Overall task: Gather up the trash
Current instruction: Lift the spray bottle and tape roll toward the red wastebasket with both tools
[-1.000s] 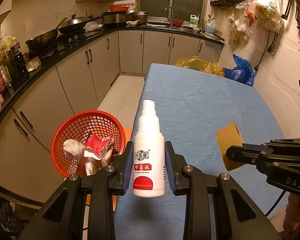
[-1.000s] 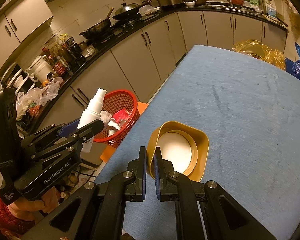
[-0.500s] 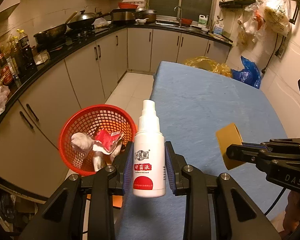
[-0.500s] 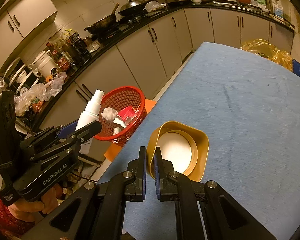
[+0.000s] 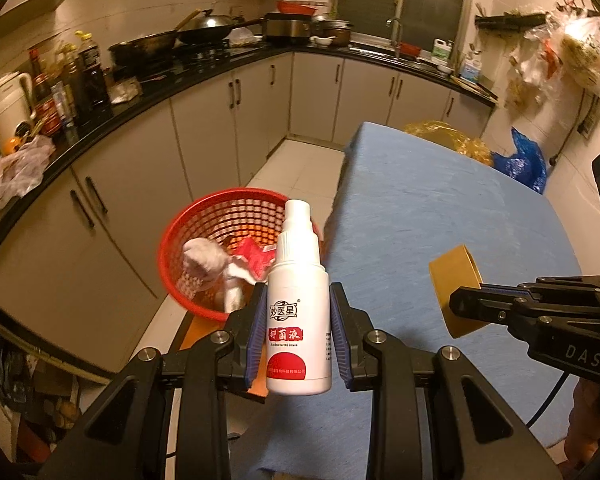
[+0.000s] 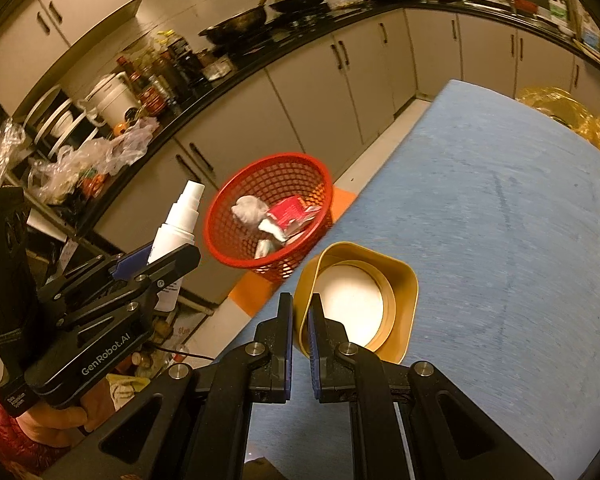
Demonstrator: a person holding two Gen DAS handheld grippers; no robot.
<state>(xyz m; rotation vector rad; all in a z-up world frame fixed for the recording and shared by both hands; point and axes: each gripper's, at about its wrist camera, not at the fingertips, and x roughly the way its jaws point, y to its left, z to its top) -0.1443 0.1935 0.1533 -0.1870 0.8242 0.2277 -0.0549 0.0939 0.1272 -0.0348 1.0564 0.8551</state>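
- Two pieces of trash are in hand: the left gripper (image 5: 299,334) is clamped on a white plastic spray bottle with a red label (image 5: 299,320), and the right gripper (image 6: 299,322) is pinched tight on the near wall of a squashed yellow paper cup with a white bottom (image 6: 358,304)
- Bottle stands upright between the blue pads, its long axis running straight up toward twelve o'clock in the left wrist view, nozzle on top
- Red round plastic mesh basket (image 5: 188,236) sits off the table edge at about eleven o'clock from the bottle, lower than it and beside the blue cloth-covered table (image 5: 440,220); it already holds crumpled white paper (image 6: 249,208) and a red wrapper (image 6: 290,212)
- Left gripper is the nearer one to the basket; I judge the drop calls for carrying the bottle forward and leftward until it is over the rim
- Cup hangs over the table edge, its mouth facing the right wrist camera, with the basket at about eleven o'clock from it
- Bottle label carries Chinese characters in a badge and on a red band; the fine print is too small to read
- Left gripper body reads "GenRobot.AI"; the right gripper body shows "DAS"
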